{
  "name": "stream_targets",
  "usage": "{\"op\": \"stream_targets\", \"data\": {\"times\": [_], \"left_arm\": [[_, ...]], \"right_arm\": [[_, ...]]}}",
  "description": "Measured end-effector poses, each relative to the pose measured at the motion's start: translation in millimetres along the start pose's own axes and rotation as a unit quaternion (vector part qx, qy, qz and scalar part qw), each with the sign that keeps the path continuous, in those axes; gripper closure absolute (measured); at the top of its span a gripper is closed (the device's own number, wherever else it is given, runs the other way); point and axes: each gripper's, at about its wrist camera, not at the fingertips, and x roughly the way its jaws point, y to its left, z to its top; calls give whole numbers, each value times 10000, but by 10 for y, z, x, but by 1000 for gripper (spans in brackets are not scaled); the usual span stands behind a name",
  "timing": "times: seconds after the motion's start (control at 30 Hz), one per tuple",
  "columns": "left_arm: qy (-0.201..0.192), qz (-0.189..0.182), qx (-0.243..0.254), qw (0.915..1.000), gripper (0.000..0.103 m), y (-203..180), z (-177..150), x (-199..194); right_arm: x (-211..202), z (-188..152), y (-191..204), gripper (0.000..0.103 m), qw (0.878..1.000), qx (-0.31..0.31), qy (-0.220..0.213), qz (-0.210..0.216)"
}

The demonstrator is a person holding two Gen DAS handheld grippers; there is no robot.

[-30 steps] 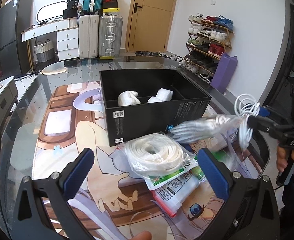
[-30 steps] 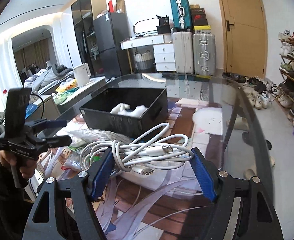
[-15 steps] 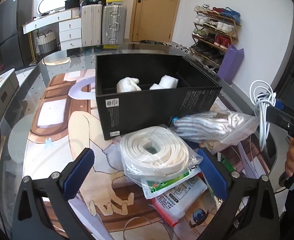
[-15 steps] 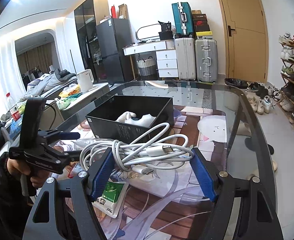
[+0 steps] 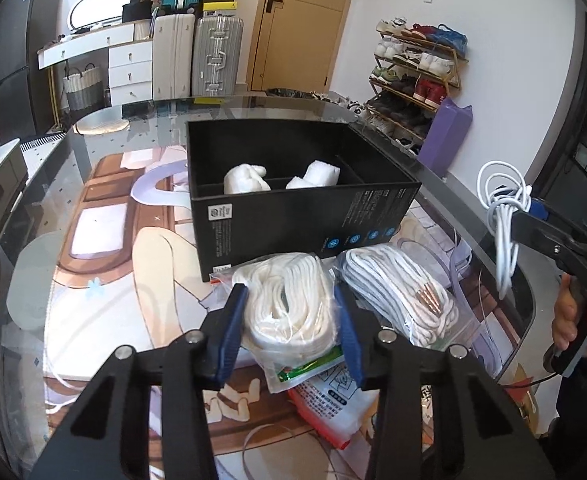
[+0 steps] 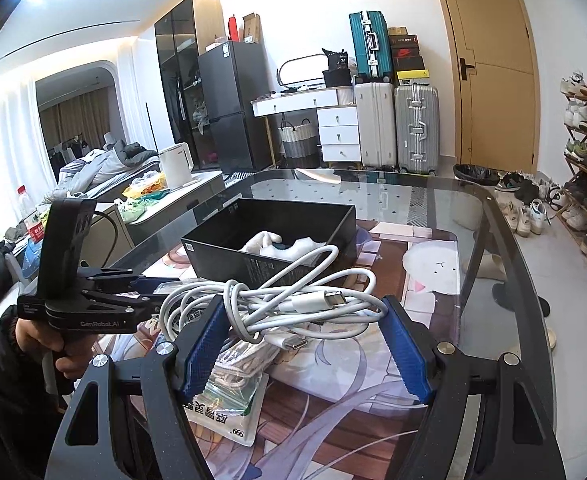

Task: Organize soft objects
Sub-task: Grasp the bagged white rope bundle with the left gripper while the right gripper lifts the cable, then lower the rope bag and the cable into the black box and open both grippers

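Two white cloth bundles (image 5: 245,179) already sit in my black box (image 5: 293,216). My left gripper (image 5: 291,320), jaws just closing, pinches the bagged white rope coil (image 5: 289,300) on the surface, while my right gripper (image 6: 305,328) holds the white cable bundle (image 6: 285,304) half-wide; another bagged cord (image 5: 397,292) and packets wait.

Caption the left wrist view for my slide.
Left gripper closing on a bagged white rope coil before the black box.
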Motion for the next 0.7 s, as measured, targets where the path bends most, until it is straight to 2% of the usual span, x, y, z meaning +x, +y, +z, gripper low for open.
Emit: {"op": "stream_targets", "data": {"times": [0.33, 0.7], "left_arm": [[-432, -117, 190, 9988, 62, -20, 78, -284], [-898, -52, 223, 9957, 62, 61, 213, -498]], "right_arm": [[26, 43, 32, 26, 9999, 28, -69, -119], [92, 189, 33, 26, 9989, 77, -189, -415]]}}
